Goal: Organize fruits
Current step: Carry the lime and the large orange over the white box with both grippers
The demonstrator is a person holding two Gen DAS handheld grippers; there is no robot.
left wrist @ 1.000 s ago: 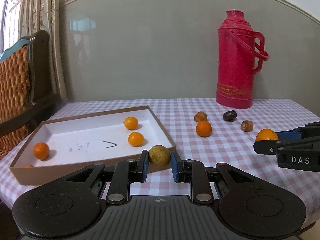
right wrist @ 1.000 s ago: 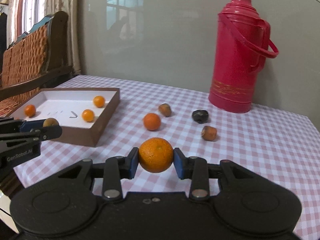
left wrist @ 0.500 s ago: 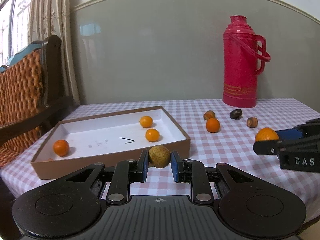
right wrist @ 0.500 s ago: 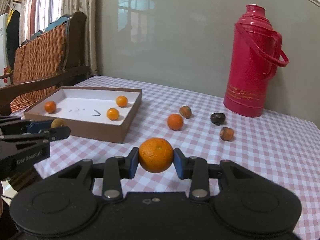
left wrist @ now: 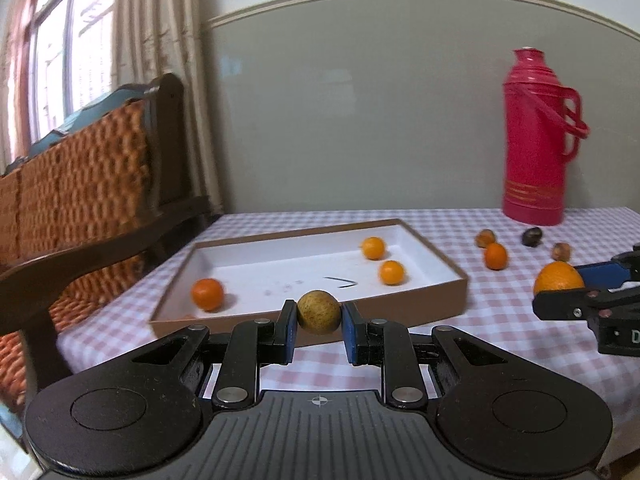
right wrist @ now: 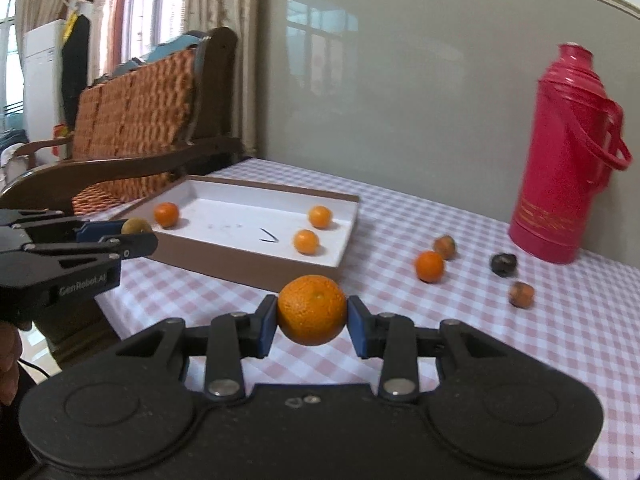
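Observation:
My left gripper point(left wrist: 319, 322) is shut on a small yellow-brown fruit point(left wrist: 319, 312), held in the air in front of the near wall of the brown box point(left wrist: 400, 314). My right gripper point(right wrist: 312, 322) is shut on a large orange point(right wrist: 312, 309), above the checked cloth to the right of the box point(right wrist: 256, 268). The white inside of the box holds three small oranges point(left wrist: 207, 294) point(left wrist: 373, 248) point(left wrist: 392, 272). One more small orange point(right wrist: 429, 266) lies loose on the cloth. Each gripper shows in the other's view: the right one point(left wrist: 560, 286), the left one point(right wrist: 138, 234).
A red thermos point(right wrist: 564, 160) stands at the back right of the table. Two brownish fruits point(right wrist: 445, 247) point(right wrist: 521, 294) and a dark one point(right wrist: 503, 264) lie near it. A wicker-backed wooden bench point(left wrist: 80, 184) stands to the left of the table. A person's hand point(right wrist: 8, 360) shows at the left edge.
Both grippers have drawn back from the table with their fruits still held, so the box and loose fruits look farther away, and both views have swung left toward the bench.

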